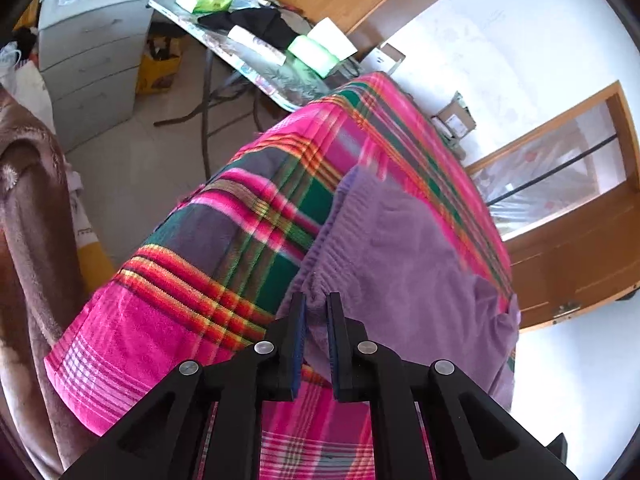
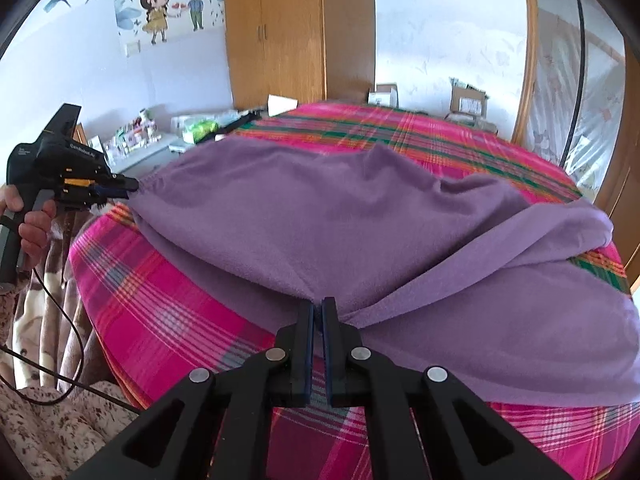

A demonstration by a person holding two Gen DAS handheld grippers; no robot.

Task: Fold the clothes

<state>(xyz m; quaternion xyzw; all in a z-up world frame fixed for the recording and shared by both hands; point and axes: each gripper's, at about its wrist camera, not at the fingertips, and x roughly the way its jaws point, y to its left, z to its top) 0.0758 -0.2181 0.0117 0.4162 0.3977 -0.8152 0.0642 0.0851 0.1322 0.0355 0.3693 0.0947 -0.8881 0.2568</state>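
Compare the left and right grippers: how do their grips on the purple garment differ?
The left gripper pinches the ribbed, gathered edge of the purple garment; the right gripper pinches a smooth fleece edge. The left jaws show a wider gap with bunched cloth; the right jaws are nearly touching. Both are shut on the garment, over the plaid blanket.

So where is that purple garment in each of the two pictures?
Left wrist view: the purple garment fills the lower right, its ribbed edge pinched in the left gripper at bottom centre.
Right wrist view: it spreads across the middle, from the left gripper at far left to the right gripper pinching its near edge.
Shared landmark: the pink plaid blanket underneath it.
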